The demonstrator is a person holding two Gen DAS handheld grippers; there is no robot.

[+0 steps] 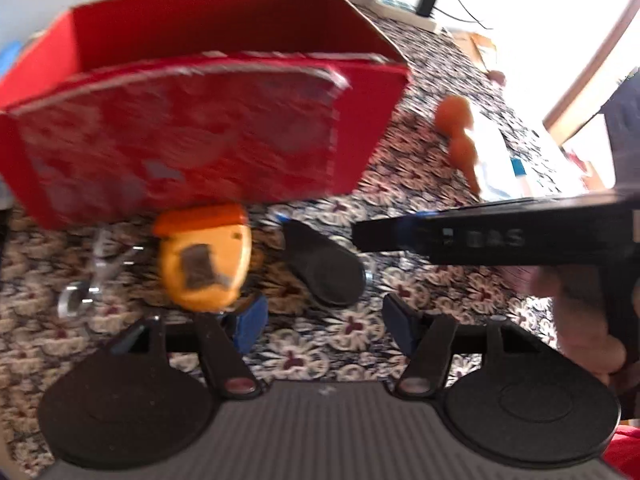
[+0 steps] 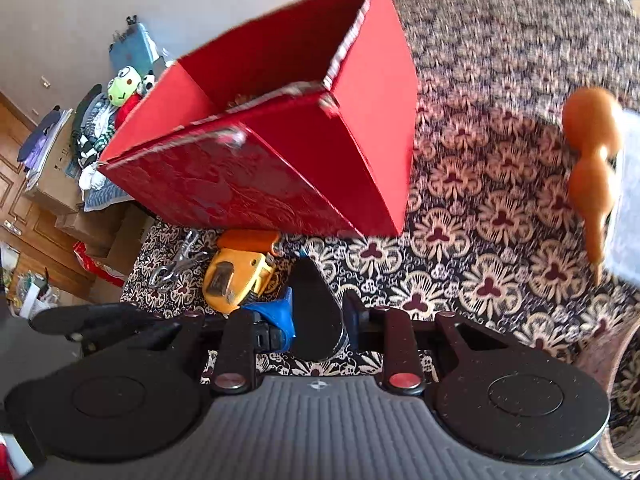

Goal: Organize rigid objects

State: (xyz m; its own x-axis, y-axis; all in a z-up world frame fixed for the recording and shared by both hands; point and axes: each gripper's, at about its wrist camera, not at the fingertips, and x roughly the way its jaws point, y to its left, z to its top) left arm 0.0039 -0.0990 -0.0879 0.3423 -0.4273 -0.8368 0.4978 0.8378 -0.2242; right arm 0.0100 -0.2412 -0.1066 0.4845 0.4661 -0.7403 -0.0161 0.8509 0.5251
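I see the red box (image 1: 192, 120) standing on the flowery cloth (image 1: 420, 280). Just in front of the box lie a yellow tape measure (image 1: 204, 256), a black flat thing (image 2: 316, 312) and a metal clip (image 1: 100, 264). My left gripper (image 1: 320, 320) is wide open and holds nothing. My right gripper (image 2: 320, 316) has its blue fingers (image 2: 280, 312) around the black thing, right beside it. An orange gourd (image 2: 592, 168) lies far right of the box.

1. Setting: a lived-in home room.
2. Evidence: floral patterned tablecloth (image 2: 500, 216); plush frog toy (image 2: 123, 87) on piled clothes (image 2: 94, 132); stacked cardboard boxes (image 2: 56, 184); panelled wooden door (image 2: 16, 200).
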